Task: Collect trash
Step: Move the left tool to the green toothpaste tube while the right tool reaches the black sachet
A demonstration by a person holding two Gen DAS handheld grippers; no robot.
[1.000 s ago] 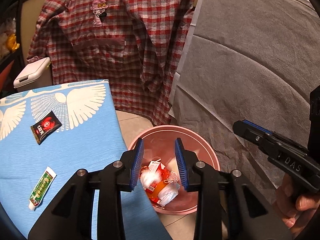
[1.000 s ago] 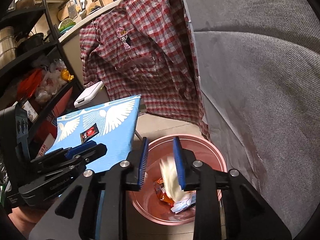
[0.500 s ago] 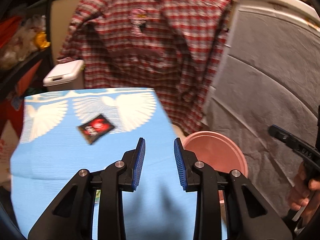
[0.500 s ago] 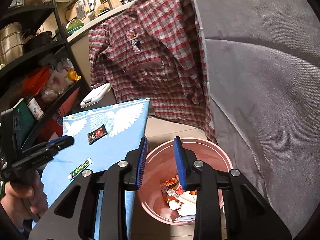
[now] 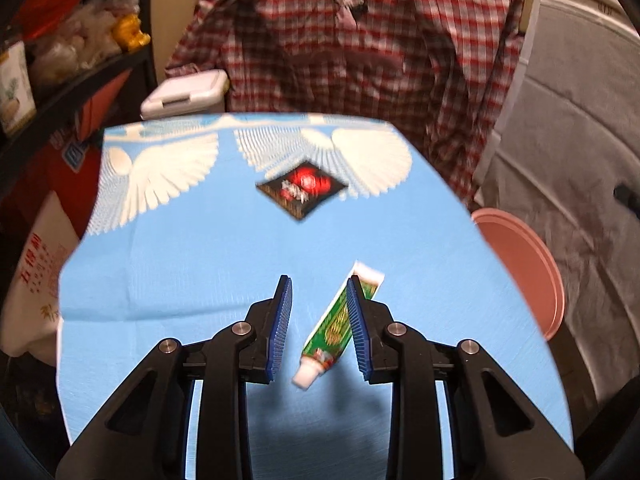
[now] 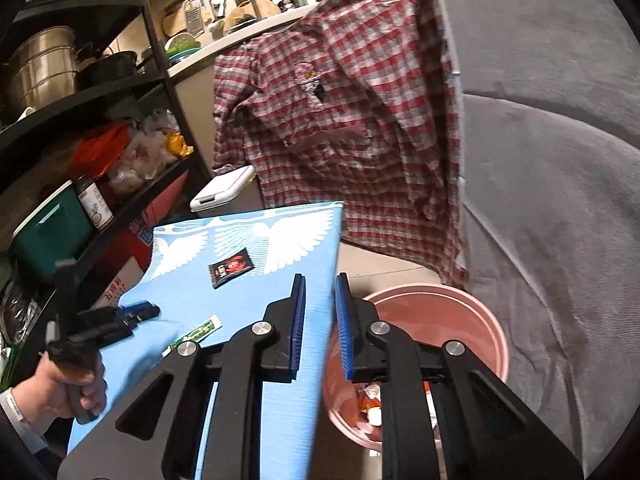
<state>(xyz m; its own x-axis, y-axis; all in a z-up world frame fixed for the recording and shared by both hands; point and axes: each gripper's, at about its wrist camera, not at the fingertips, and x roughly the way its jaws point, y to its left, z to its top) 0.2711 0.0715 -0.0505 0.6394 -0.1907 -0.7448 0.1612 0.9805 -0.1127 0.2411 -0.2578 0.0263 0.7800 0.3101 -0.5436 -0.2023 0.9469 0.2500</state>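
Left wrist view
Left gripper: one, jaws apart and gripping nothing, poised over the blue cloth.
Green tube: one, white cap toward the camera, lying on the cloth slanted across the gap between the pads; its far end passes behind the right-hand pad, contact unclear.
Black-and-red sachet: one, flat on the cloth further off, near the white wing print.
Pink bucket: one, at the cloth's right edge.
Plaid shirt: one, hanging behind.

Right wrist view
Right gripper: one, jaws have just been closing, a narrow gap left, nothing between them.
Pink bucket: one, on the floor beside the cloth, several wrappers inside.
Tube and sachet: one each, on the cloth, apart.
Left gripper: one, over the cloth near the tube, held by a hand.
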